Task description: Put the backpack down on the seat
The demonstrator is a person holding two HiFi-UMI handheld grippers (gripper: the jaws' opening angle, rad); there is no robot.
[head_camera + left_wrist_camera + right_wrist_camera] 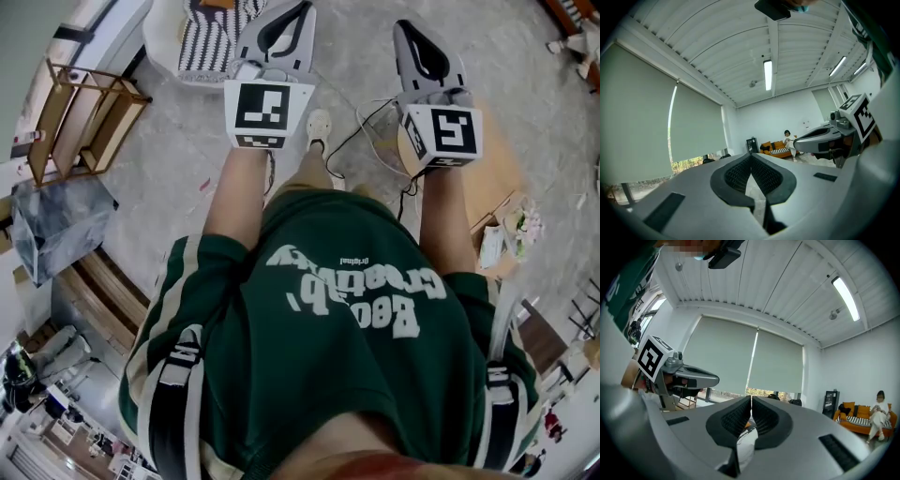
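**A:** What takes up most of the head view?

**B:** A grey mottled floor (169, 178), and over it the person's green shirt (347, 319) with white lettering.

**A:** And the backpack?

**B:** The backpack (173, 403) shows only by its shoulder straps. One black and cream strap lies on the left shoulder and a second strap (502, 422) on the right, both at the bottom of the view. The body of the pack is out of sight. It is on the person, not on a seat.

**A:** Is there a seat?

**B:** A white chair with a striped cushion (202, 37) stands on the floor at the top of the view. A bare wooden frame (84, 117) stands off to its left. To the right is a round wooden top (492, 159).

**A:** How do the grippers stand?

**B:** Both are held out ahead on bare forearms and point level. In the head view the left gripper (291, 11) overlaps the chair's right edge, and the right gripper (412, 33) is beside it. In the left gripper view the jaws (751, 157) are pressed together with nothing between them. The right gripper view (751, 399) shows the same.

**A:** So where is the pack relative to them?

**B:** Behind them and well apart from them. The straps are at the shoulders and the jaw tips are far out in front, touching no part of the pack.

**A:** Anything smaller?

**B:** A pale shoe (319, 127) is on the floor between the forearms, with a thin black cable (361, 131) just beside it.
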